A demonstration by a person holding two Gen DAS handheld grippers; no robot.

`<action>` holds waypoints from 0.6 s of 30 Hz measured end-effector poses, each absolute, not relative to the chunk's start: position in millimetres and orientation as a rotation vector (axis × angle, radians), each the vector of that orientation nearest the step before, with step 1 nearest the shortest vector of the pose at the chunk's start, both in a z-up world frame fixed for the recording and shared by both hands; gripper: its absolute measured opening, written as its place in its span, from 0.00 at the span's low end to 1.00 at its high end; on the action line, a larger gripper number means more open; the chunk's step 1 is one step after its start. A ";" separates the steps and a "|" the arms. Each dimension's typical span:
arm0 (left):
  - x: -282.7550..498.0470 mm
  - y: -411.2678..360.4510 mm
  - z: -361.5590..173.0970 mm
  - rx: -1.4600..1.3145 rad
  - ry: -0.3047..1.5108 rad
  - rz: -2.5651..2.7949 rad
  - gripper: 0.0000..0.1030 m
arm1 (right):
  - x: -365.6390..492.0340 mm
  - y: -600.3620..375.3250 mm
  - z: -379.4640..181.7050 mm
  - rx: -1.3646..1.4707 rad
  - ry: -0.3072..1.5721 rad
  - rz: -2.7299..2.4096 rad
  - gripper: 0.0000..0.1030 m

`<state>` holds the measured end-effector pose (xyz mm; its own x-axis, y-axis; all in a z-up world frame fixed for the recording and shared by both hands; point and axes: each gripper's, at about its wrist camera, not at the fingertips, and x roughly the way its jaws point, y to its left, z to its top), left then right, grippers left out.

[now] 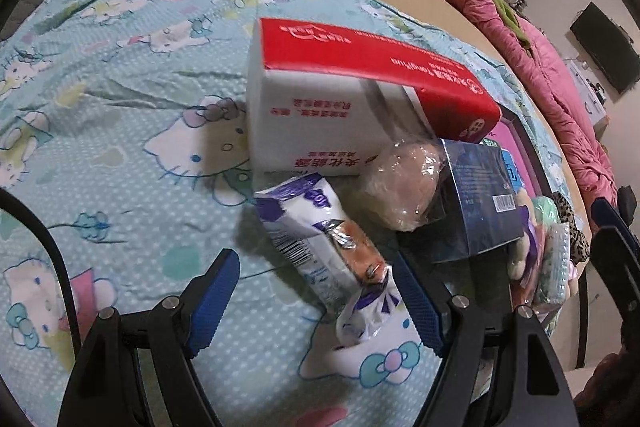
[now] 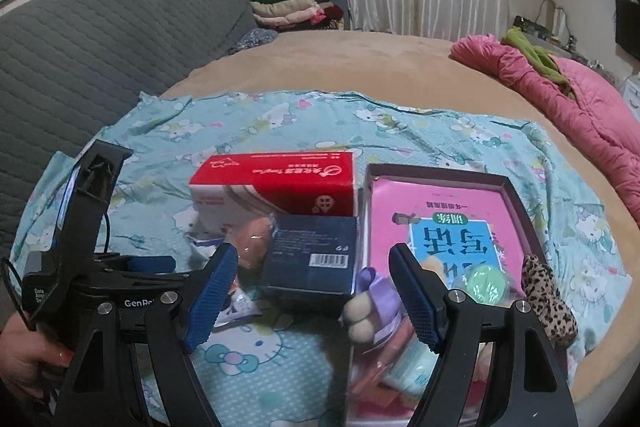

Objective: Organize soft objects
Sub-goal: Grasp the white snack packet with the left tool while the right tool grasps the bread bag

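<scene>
Left gripper (image 1: 316, 297): jaws wide apart, clamped on nothing. White-and-purple wipes packet (image 1: 320, 247) lying between the blue pads (image 1: 216, 301), crumpled end nearest the camera; pads not pressing it, contact with the right-hand pad unclear. Just beyond the packet: wrapped beige round soft thing (image 1: 400, 183), and dark blue box (image 1: 478, 201) beside it. Further out: red-and-white carton (image 1: 340, 95), upright on the cartoon-cat sheet (image 1: 120, 131). Off to the right of the claw: plush toys (image 1: 536, 251) and a leopard-print item (image 1: 572, 227), bunched together.

Right gripper (image 2: 312, 293): jaws likewise wide apart, holding nothing. Dark blue box (image 2: 310, 257) straight ahead between the pads, not touched. Purple-and-beige plush (image 2: 370, 301) just inside the right-hand pad (image 2: 416, 297); touching or not, cannot tell. Green round soft thing (image 2: 486, 281) and leopard-print item (image 2: 548, 301) outside that pad. Pink booklet in a dark tray (image 2: 516, 195) beyond them. Red-and-white carton (image 2: 276, 183) behind the blue box. Left gripper's body (image 2: 88, 227) off to the left, hand (image 2: 28, 351) on its grip.
</scene>
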<state>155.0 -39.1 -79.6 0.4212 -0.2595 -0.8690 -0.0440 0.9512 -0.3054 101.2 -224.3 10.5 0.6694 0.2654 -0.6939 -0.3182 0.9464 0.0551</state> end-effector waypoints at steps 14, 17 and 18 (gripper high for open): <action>173.3 -54.7 -102.4 -0.294 1.150 -0.078 0.72 | 126.4 -207.4 0.7 -0.187 0.802 0.395 0.77; 174.3 -50.1 -105.1 -0.295 1.148 -0.053 0.60 | 129.6 -196.5 -0.7 -0.240 0.800 0.424 0.77; 174.5 -47.5 -105.6 -0.308 1.148 -0.062 0.59 | 130.5 -193.0 -1.5 -0.254 0.800 0.431 0.77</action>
